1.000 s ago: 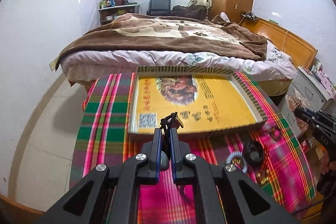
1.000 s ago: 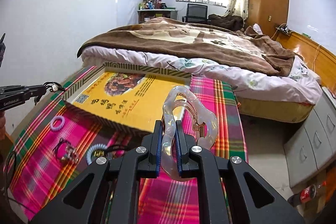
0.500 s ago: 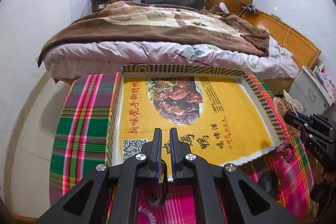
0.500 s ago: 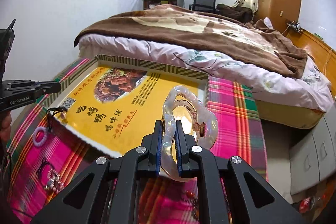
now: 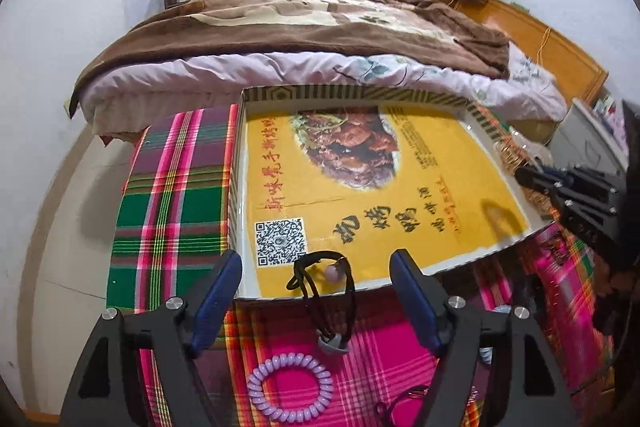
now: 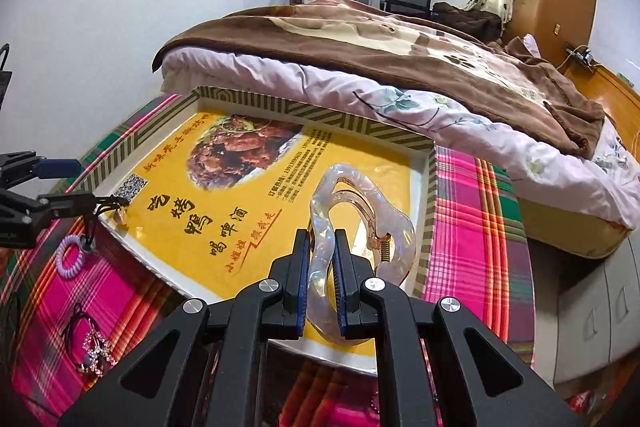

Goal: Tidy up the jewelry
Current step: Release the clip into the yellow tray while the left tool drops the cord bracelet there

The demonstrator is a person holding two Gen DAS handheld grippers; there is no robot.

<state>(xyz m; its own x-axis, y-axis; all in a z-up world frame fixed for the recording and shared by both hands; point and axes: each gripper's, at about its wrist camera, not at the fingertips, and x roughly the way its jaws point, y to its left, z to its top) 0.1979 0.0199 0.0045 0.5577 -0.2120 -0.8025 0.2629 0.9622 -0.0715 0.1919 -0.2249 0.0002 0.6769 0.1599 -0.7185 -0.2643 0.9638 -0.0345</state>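
A bed (image 5: 304, 27) under a brown blanket (image 6: 400, 47) fills the back of the room, and in front of it a plaid cloth (image 5: 172, 195) covers the table where you work. On that cloth sits a shallow yellow box (image 5: 372, 187) printed with a dish of meat, its striped rim toward the bed. Your right gripper (image 6: 322, 267) hangs over the box's near corner, its jaws pinching a clear hair claw clip (image 6: 360, 219) that stands upright between the blue pads (image 6: 303, 267). Your left gripper (image 5: 316, 291) hovers at the box's near edge with its jaws spread wide and nothing between them. Just ahead, a black cord necklace (image 5: 324, 287) drapes over the box rim, its looped end and pale bead inside the box, its tail on the cloth. Near it lies a lilac spiral hair tie (image 5: 290, 387).
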